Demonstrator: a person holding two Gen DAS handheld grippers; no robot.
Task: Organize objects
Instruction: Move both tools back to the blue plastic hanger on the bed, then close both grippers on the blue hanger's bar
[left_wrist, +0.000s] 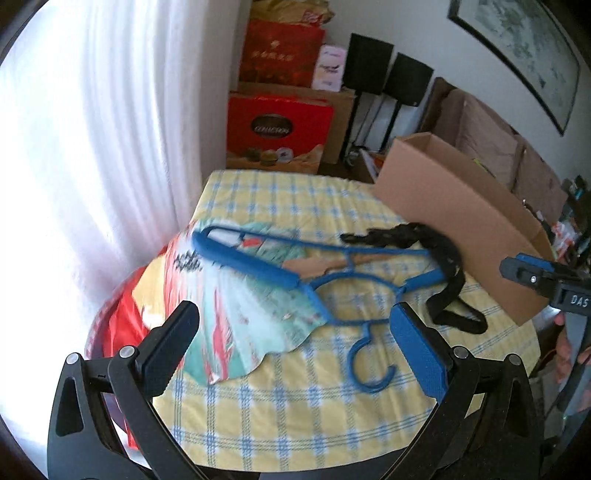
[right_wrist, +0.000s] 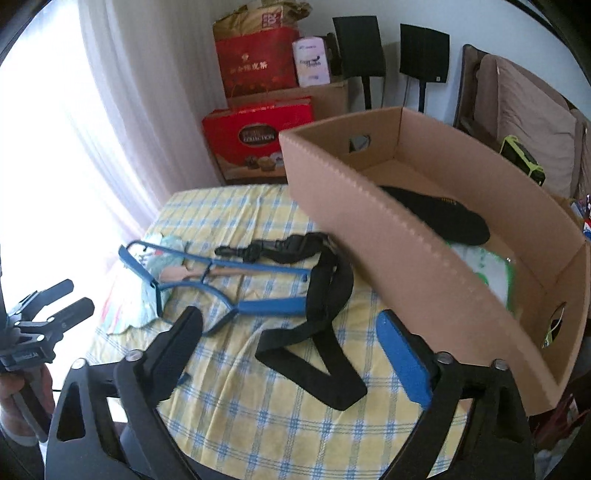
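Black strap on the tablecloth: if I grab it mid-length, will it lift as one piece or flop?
The black strap lies in loose folds, so it will likely droop. Its buckle end may swing, and it might drag the blue hanger it crosses.

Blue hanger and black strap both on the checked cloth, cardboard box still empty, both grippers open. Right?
Not quite: the cardboard box isn't empty. The right wrist view shows a black item and a white-and-green one inside. The blue hanger and black strap do lie on the checked cloth, grippers open.

blue hanger (right_wrist: 221, 291) flat on table | black strap (right_wrist: 325, 314) across it
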